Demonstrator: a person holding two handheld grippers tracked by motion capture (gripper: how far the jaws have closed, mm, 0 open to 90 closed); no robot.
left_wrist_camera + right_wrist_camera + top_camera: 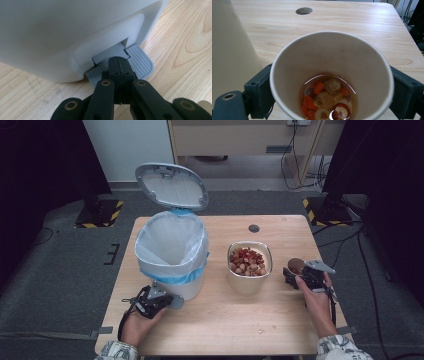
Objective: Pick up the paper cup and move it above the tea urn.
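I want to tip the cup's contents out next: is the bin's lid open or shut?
Open. The lid stands raised behind the bin, showing its white liner, while the left gripper presses the pedal.

High view looks forward and down from above the tabletop's (225, 320) near edge, whole top in frame. Left gripper view sits low, very close to the bin's (62, 32) pedal (140, 62); right gripper view looks close down into a cup (332, 62) toward the tabletop's far edge. Bin and cup also show in the high view.

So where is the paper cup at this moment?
In the high view, the paper cup is at the table's right side, held in the right gripper, just right of the square bowl of dried fruit.
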